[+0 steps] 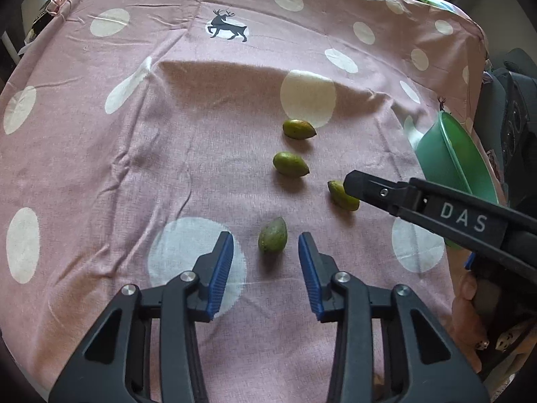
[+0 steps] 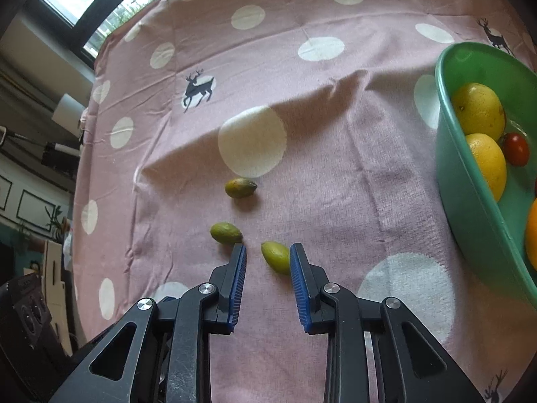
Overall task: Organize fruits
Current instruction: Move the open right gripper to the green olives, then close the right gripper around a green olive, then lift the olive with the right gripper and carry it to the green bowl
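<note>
Between the blue pads of the left gripper [image 1: 265, 255] a dull green fruit [image 1: 272, 235] is lying with open cloth on both sides of it. Ahead of those tips two more green fruits [image 1: 290, 164] [image 1: 298, 129] are sitting apart. The right gripper [image 2: 267, 262] is reaching in from the right, a yellow-green fruit [image 2: 276, 257] lying against its right pad. A green bowl [image 2: 470, 208] is blocking the far right. Left of both tongs the pink cloth [image 1: 100, 174] is lying bare.
</note>
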The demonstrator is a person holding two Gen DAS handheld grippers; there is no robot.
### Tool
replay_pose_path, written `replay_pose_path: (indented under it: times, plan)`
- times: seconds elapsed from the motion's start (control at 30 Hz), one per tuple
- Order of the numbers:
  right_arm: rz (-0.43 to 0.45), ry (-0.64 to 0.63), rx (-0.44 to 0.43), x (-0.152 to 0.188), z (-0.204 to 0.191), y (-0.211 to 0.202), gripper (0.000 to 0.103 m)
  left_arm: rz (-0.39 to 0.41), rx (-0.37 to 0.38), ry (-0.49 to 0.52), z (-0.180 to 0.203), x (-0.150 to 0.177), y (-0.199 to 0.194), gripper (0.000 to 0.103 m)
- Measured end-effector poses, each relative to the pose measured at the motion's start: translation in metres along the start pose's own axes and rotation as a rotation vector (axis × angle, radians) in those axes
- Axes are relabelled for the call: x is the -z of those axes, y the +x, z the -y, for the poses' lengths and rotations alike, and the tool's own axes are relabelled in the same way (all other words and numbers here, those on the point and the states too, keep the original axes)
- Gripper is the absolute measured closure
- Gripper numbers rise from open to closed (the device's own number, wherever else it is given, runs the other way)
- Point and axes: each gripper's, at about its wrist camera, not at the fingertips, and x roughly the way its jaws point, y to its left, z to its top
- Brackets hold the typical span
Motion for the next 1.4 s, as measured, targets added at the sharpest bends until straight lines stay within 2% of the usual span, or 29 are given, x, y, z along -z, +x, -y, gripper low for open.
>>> replay_pose_path:
  times: [0.17, 0.3, 0.47, 0.53, 0.67, 0.77, 1.0, 1.4]
  plan:
    - [-0.010, -0.034, 0.044, 0.002, -0.007, 0.009, 0.073, -0.007, -0.033, -0.004, 0.000, -0.002, 0.009, 0.065]
    - [-0.026, -0.049, 0.041, 0.003, -0.011, 0.015, 0.073, 0.002, -0.062, 0.015, 0.003, -0.002, 0.014, 0.072]
    - [-0.034, -0.034, 0.075, 0.002, -0.010, 0.022, 0.073, 0.011, -0.045, -0.010, -0.001, -0.005, 0.015, 0.078]
    - [-0.034, -0.036, 0.073, 0.001, -0.010, 0.024, 0.073, 0.011, -0.037, -0.022, -0.003, -0.005, 0.015, 0.085]
    - [-0.023, -0.047, 0.083, 0.002, -0.013, 0.025, 0.074, 0.018, -0.019, -0.050, -0.008, -0.006, 0.014, 0.085]
    - [-0.015, -0.052, 0.099, 0.002, -0.015, 0.026, 0.082, 0.015, -0.003, -0.071, -0.012, -0.006, 0.012, 0.085]
    - [-0.009, -0.047, 0.068, 0.002, -0.016, 0.021, 0.082, 0.031, 0.049, -0.104, -0.018, -0.005, 0.000, 0.085]
    - [0.098, -0.001, -0.005, -0.001, -0.006, -0.018, 0.082, 0.126, 0.066, -0.071, -0.004, -0.003, -0.026, 0.085]
